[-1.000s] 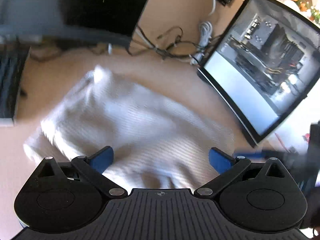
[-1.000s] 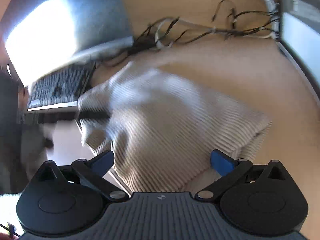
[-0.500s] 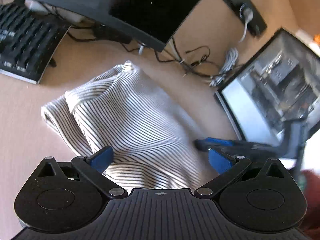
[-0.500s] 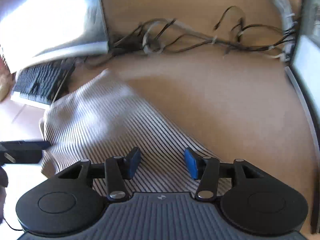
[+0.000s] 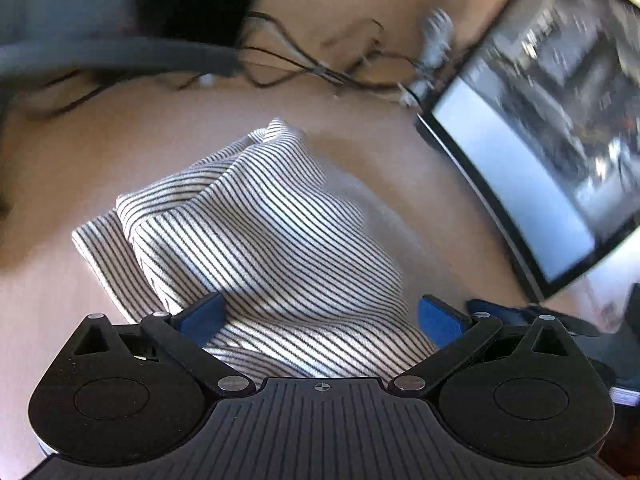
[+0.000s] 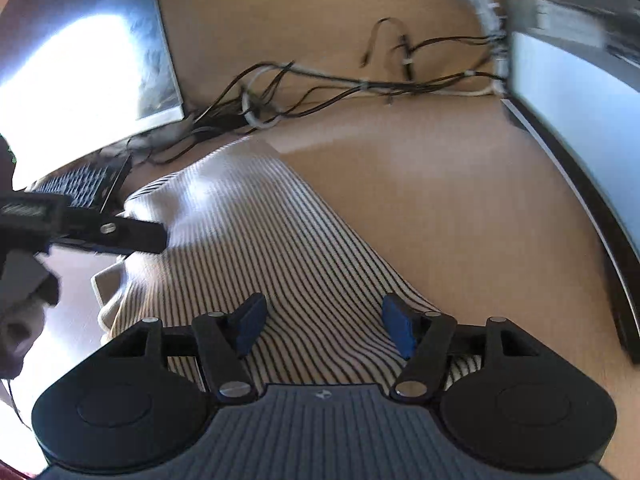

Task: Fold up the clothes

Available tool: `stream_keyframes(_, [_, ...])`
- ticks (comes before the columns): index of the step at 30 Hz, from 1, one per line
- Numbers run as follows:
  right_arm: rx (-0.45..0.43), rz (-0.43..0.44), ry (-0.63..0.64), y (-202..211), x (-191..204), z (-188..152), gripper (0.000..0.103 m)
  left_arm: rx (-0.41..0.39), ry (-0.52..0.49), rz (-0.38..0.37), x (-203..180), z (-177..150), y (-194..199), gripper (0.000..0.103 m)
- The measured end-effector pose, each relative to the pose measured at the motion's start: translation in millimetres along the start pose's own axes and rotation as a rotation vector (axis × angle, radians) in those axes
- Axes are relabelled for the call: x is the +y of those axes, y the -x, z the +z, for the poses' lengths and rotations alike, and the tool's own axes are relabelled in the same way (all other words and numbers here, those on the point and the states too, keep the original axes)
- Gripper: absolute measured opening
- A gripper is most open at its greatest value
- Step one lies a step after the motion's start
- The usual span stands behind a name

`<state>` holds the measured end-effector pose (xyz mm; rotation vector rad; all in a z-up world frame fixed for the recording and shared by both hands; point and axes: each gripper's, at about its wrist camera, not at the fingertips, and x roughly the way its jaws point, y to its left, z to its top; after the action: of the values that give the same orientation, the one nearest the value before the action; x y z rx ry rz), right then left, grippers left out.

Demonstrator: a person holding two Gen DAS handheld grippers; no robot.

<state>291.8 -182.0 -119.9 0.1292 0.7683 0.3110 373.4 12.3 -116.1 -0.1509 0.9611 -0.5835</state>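
The striped shirt (image 5: 260, 232) lies bunched on the counter (image 6: 460, 208), bare wood open along its right edge up to the monitor (image 6: 580, 92). Cables (image 6: 320, 84) crowd the far edge. The left tongs (image 5: 320, 316) gape wide over the cloth, gripping nothing. The right tongs (image 6: 324, 326) are opening, cloth beneath, unpinched.

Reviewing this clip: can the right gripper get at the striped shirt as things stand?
Probably yes. The right gripper is right over the shirt, jaws opening with fabric lying beneath and between them but not pinched. Nothing blocks it; the left gripper sits off at the shirt's far left.
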Motion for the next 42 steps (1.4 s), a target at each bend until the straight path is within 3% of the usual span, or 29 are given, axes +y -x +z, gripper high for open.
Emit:
stream_keyframes(4, [-0.101,-0.049,-0.045,13,6,-24,0.067,0.053,-0.194,0.034,-16,7,-14,0.103])
stream_keyframes(7, [-0.149,-0.085,-0.085,14,12,-30,0.073,0.058,-0.251,0.036,-17,6,-12,0.103])
stream_keyframes(15, [-0.124,-0.092,-0.11,9,15,-21,0.08,-0.028,-0.208,0.078,0,-17,38,0.103])
stream_keyframes(20, [-0.031,-0.14,-0.132,5,29,-7,0.081,-0.132,-0.094,0.0,9,-22,78,0.103])
stream_keyframes(23, [0.03,-0.115,-0.134,8,41,-8,0.089,-0.166,-0.038,-0.05,10,-27,87,0.103])
stream_keyframes(32, [0.164,-0.075,-0.017,27,64,-14,0.092,-0.109,0.045,-0.148,10,-57,68,0.103])
stream_keyframes(35, [0.191,-0.08,0.009,31,60,-9,0.092,-0.107,0.048,-0.137,6,-65,61,0.103])
stream_keyframes(39, [0.171,-0.118,0.082,38,52,12,0.091,-0.088,0.032,-0.024,-3,-76,60,0.103])
stream_keyframes(41, [0.151,-0.139,0.119,40,47,24,0.091,-0.088,0.047,-0.01,-2,-81,64,0.103])
stream_keyframes(42, [0.129,-0.139,0.127,41,42,31,0.084,-0.106,0.051,-0.011,-3,-82,70,0.103])
